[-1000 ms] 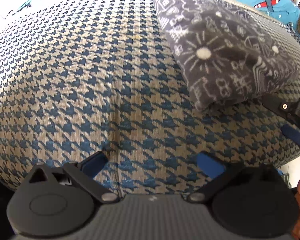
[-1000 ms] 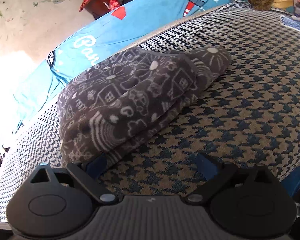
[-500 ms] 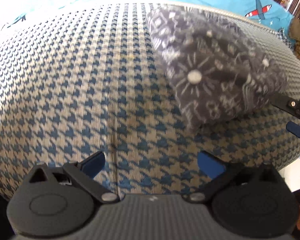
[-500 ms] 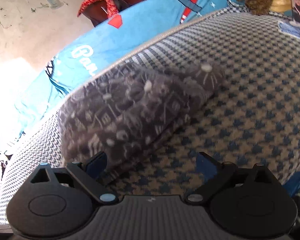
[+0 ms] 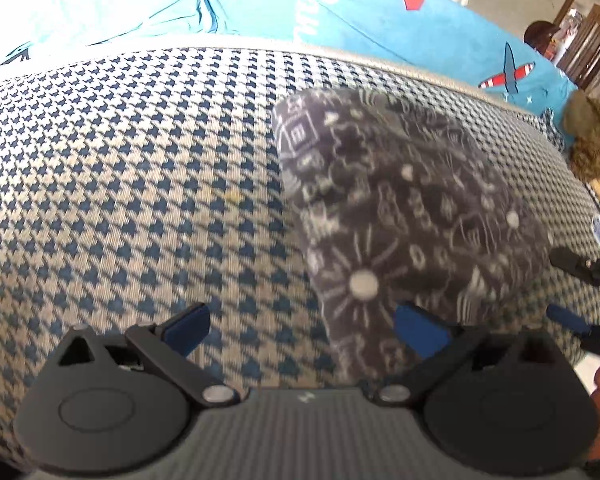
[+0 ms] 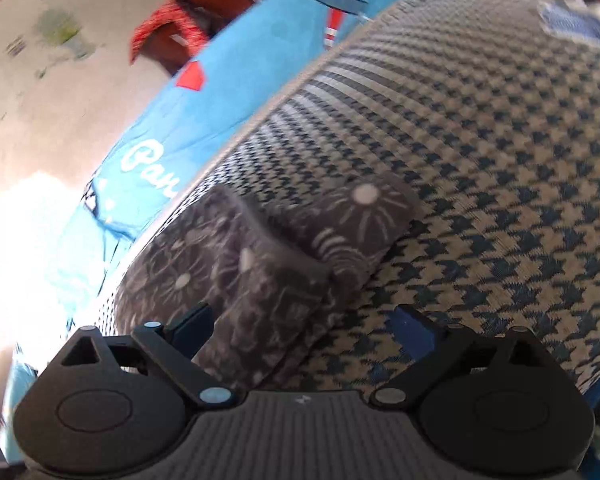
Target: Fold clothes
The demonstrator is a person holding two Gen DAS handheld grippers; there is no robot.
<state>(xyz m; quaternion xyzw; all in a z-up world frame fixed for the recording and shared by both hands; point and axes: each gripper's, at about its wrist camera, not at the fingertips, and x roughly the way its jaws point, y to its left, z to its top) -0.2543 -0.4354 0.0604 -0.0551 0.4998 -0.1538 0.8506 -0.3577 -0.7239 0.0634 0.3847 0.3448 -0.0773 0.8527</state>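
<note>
Garment (image 5: pixel 400 208) lies folded on cushion (image 5: pixel 132 184). Left tool (image 5: pixel 300 322), right tool (image 6: pixel 300 322) both agape, empty. Judged: fold done; next, fetch another.

Houndstooth cushion (image 5: pixel 120 184), blue airplane-print sheet (image 6: pixel 228 92) behind; brown plush toy (image 5: pixel 590 140) at right.

White cursive letters reading "Pan" stand on the blue sheet (image 6: pixel 236 92) at the far left; the rest of the word is hidden.
</note>
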